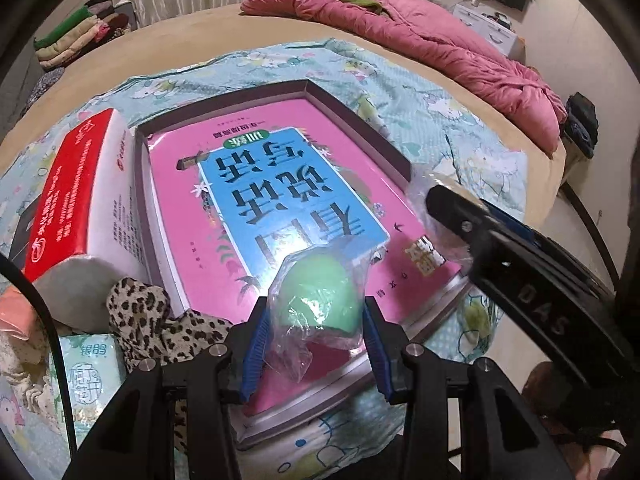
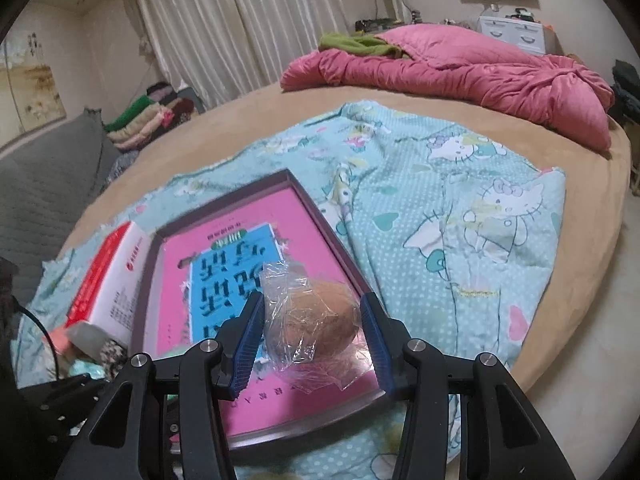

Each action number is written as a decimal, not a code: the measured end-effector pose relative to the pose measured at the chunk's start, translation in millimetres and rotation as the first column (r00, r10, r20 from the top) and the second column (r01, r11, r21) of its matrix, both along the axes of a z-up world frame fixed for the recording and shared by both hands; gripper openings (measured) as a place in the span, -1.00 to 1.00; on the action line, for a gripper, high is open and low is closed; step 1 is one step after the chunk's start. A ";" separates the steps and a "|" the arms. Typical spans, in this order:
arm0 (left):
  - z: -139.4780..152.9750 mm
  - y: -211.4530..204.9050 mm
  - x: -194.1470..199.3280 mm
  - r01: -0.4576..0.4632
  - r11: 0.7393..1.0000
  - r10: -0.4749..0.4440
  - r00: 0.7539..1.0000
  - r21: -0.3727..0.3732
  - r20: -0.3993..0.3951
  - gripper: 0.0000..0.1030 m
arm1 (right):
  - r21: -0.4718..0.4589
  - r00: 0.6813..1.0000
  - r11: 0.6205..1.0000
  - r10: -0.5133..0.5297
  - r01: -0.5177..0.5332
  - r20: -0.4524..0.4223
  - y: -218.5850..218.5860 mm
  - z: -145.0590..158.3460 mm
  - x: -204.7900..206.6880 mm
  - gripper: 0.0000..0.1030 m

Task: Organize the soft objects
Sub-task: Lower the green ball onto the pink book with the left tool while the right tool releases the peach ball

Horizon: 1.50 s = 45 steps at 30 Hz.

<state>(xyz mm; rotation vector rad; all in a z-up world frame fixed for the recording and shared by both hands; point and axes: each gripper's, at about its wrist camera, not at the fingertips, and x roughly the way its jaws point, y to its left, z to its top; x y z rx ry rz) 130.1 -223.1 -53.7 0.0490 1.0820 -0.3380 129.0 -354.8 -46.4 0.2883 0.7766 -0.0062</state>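
My left gripper [image 1: 316, 316] is shut on a green soft sponge in clear plastic wrap [image 1: 318, 300] and holds it over the near end of a pink book [image 1: 280, 184] lying in a dark shallow box [image 1: 360, 120]. My right gripper [image 2: 312, 332] is shut on a brown soft sponge in clear wrap [image 2: 320, 320] over the same pink book [image 2: 224, 280] and box [image 2: 320, 208]. The right gripper also shows in the left wrist view [image 1: 452, 216] at the box's right edge.
A red and white tissue pack [image 1: 76, 200] lies left of the box. A leopard-print cloth [image 1: 140, 312] and a small teal tissue pack [image 1: 88, 368] lie near left. A cartoon-print sheet [image 2: 460, 208] covers the round bed; a pink quilt [image 2: 460, 76] lies at the back.
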 end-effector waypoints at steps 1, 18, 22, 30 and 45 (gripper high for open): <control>-1.3 -1.3 -0.4 0.005 1.000 -0.005 1.000 0.008 -0.004 -0.13 | 0.000 1.000 1.000 -0.001 0.001 -0.008 -0.3 -1.9 0.9 -0.02; -16.0 0.2 1.5 0.007 1.000 -0.007 0.999 0.016 -0.043 -0.11 | 0.000 0.997 1.000 0.018 -0.018 -0.078 1.3 -25.7 7.6 0.00; -15.6 1.6 2.1 -0.002 1.000 0.002 0.999 0.005 -0.050 -0.11 | 0.012 0.997 1.000 0.018 -0.017 -0.079 0.5 -25.2 6.9 0.02; -15.8 2.3 1.4 0.000 1.000 0.001 0.998 0.007 -0.057 -0.06 | 0.016 0.997 1.000 0.020 -0.019 -0.071 1.4 -23.6 4.8 0.28; -4.4 8.5 -2.2 -0.013 1.000 0.013 0.999 -0.019 -0.031 0.25 | 0.016 0.998 0.998 -0.065 0.065 0.002 -11.5 -4.8 -6.3 0.51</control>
